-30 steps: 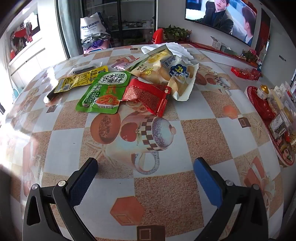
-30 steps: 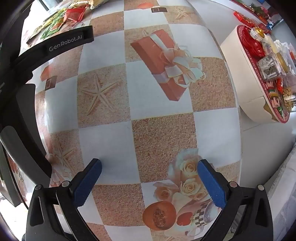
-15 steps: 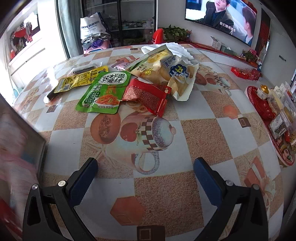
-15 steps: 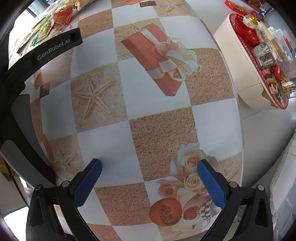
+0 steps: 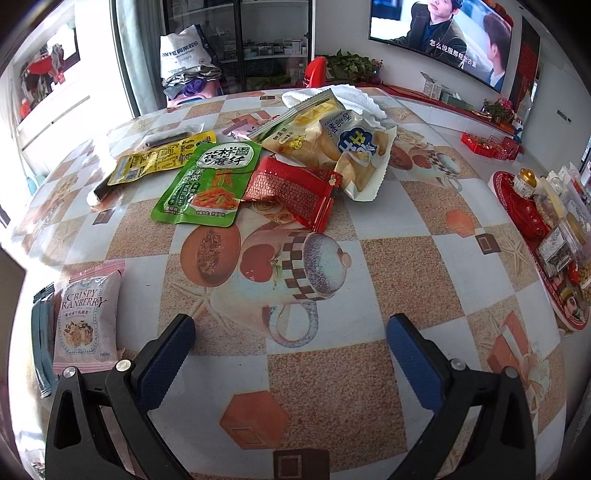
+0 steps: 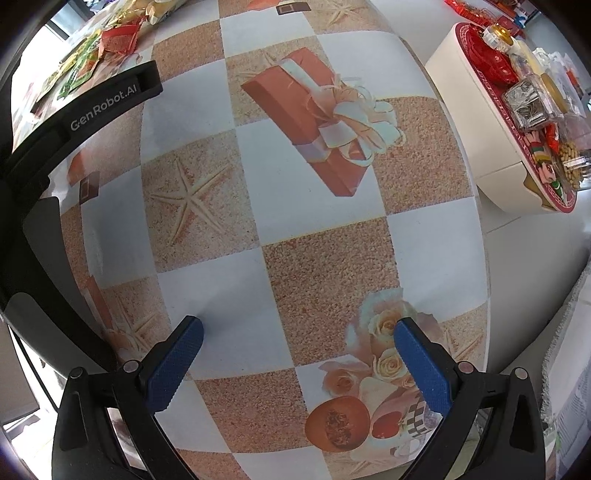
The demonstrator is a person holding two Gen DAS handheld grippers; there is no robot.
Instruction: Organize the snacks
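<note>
A: Snacks (image 5: pixel 258 166) sit piled toward the table's (image 5: pixel 388 280) far edge in the left view; left gripper (image 5: pixel 290 343) spread wide, empty.

B: Right view: right gripper (image 6: pixel 295 347) also apart over bare cloth. Overlapping packets, so grabbing two probably happens.

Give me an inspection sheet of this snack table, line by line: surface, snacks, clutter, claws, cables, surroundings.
Surface: table under a checkered printed cloth.
Job's things: green packet, red packet and yellow packet piled mid-table, with a chips bag; cranberry packet apart at the near left edge.
Clutter: white towel behind the pile; red tray of jars on the right.
Claws: left claw and right claw open, empty.
Cables: nothing seen.
Surroundings: wall television, glass cabinet.
</note>
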